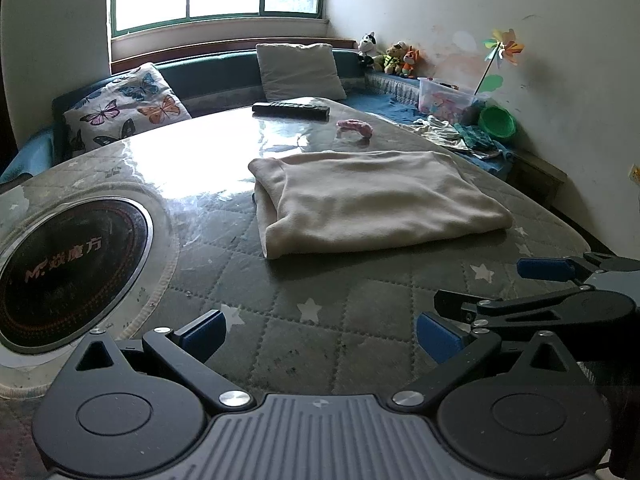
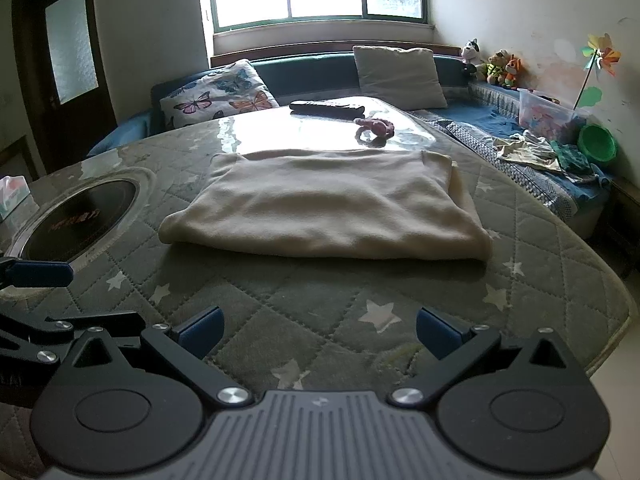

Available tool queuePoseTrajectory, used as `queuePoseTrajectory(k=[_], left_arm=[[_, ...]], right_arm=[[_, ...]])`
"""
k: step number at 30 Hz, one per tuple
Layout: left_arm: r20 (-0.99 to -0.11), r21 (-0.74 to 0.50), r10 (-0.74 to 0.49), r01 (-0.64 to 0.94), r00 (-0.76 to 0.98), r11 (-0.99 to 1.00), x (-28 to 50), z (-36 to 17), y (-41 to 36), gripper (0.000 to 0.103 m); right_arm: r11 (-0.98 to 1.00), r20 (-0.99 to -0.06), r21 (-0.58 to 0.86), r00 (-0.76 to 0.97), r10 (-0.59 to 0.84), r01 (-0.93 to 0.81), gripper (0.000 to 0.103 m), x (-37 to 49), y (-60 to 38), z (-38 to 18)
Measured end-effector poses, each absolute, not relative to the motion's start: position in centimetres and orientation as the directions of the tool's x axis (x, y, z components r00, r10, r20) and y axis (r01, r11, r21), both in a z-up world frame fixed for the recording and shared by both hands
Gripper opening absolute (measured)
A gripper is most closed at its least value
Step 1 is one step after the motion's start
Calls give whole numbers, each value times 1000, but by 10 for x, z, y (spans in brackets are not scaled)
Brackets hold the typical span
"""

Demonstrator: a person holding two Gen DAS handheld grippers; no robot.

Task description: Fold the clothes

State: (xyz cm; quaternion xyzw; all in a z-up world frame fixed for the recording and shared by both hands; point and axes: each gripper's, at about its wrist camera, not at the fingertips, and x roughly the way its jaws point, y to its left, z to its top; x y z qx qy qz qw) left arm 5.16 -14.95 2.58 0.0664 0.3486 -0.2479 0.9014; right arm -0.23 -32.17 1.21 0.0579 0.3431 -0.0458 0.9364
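A cream garment [image 1: 372, 196] lies folded into a flat rectangle on the quilted grey table cover [image 1: 304, 292]; it also shows in the right wrist view [image 2: 328, 208]. My left gripper [image 1: 320, 334] is open and empty, over the cover near the table's front, short of the garment. My right gripper [image 2: 318, 332] is open and empty, also short of the garment's near edge. The right gripper's blue fingers [image 1: 544, 269] show at the right of the left wrist view. The left gripper's finger [image 2: 38, 273] shows at the left of the right wrist view.
A round black hotplate [image 1: 68, 276] is set into the table at left. A remote [image 1: 291, 110] and a pink toy [image 1: 355, 127] lie at the far end. A sofa with pillows [image 1: 300, 70], loose clothes [image 2: 532, 148], a plastic box and a green bowl [image 2: 597, 144] lies beyond. A tissue box [image 2: 12, 196] is at far left.
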Motion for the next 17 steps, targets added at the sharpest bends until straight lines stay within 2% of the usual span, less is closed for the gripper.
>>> queuePoseTrajectory(k=[17], left_arm=[[-656, -43, -400, 497, 640, 867, 51, 25, -151, 103]], right_arm=[[989, -647, 83, 761, -41, 124, 103, -3, -322, 11]])
